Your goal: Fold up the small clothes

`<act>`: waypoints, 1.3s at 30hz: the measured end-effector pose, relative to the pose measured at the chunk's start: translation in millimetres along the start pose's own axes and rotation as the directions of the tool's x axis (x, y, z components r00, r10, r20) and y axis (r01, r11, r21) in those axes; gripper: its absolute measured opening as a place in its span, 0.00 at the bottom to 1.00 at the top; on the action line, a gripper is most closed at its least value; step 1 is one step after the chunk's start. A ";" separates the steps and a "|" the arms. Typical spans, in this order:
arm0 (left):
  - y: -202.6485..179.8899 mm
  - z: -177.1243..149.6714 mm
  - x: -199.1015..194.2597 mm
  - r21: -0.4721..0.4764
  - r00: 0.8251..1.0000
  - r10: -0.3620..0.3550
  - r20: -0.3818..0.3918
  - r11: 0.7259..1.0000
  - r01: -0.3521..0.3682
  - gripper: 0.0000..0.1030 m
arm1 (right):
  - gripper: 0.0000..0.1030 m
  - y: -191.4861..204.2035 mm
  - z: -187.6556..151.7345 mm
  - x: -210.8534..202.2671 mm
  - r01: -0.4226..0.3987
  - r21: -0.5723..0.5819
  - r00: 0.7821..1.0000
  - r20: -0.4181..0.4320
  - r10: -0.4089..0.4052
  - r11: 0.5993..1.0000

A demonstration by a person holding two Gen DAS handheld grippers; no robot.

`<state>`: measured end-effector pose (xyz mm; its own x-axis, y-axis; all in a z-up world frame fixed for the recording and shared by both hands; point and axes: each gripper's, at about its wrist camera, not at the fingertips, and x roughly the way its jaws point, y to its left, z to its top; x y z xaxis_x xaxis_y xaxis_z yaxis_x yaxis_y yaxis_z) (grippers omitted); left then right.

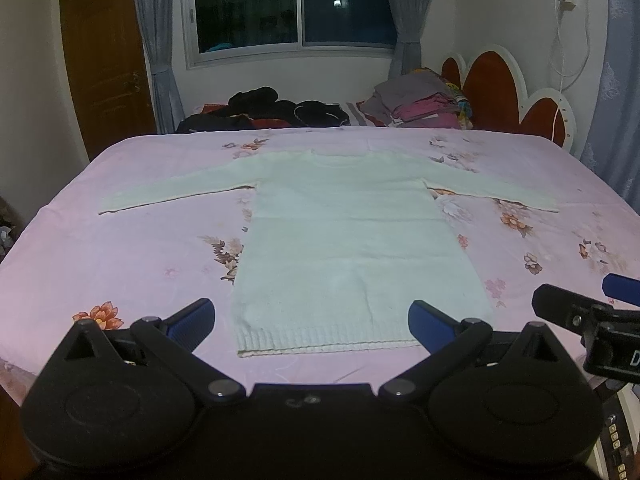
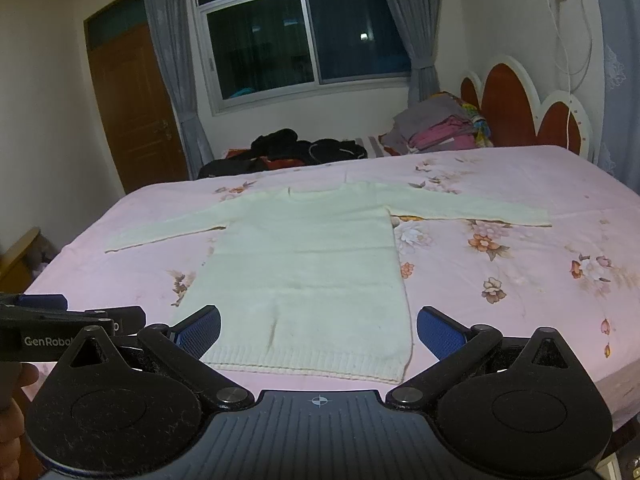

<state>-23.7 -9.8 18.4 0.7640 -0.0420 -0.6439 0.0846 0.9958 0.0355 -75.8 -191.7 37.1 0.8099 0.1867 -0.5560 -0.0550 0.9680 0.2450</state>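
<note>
The bed carries a pale sweater spread flat at its middle, sleeves out left and right, hem nearest. Left tongs and right tongs hover released at the hem. Folding looks unstarted; next likely calls for gripping a sleeve.

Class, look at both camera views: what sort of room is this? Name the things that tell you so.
Almost certainly a home bedroom. A bed with a pink floral sheet fills the view, a scalloped headboard stands behind it, and a curtained window sits beside a wooden door. A pale sweater lies spread flat on the bed.
</note>
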 end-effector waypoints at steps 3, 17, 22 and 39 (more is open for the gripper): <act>0.8 -0.1 -0.2 0.002 1.000 -0.001 0.000 1.000 0.001 1.00 | 1.00 0.6 0.0 0.5 0.001 0.001 1.000 0.001 -0.001 1.000; -0.2 0.1 0.1 0.001 1.000 0.000 -0.005 1.000 0.000 1.00 | 1.00 1.0 1.1 1.0 0.003 0.004 1.000 0.003 -0.003 1.000; 1.1 0.2 0.6 0.001 1.000 -0.002 -0.002 1.000 0.002 1.00 | 1.00 4.5 3.2 1.4 0.007 0.003 1.000 0.007 -0.007 1.000; 2.5 2.5 3.5 -0.002 1.000 -0.005 -0.007 1.000 0.005 1.00 | 1.00 7.7 5.5 2.5 0.017 0.009 1.000 0.015 -0.017 1.000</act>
<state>-19.1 -7.6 18.1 0.7592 -0.0466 -0.6492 0.0871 0.9957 0.0304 -71.0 -184.8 41.9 0.8195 0.1672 -0.5482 -0.0356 0.9695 0.2425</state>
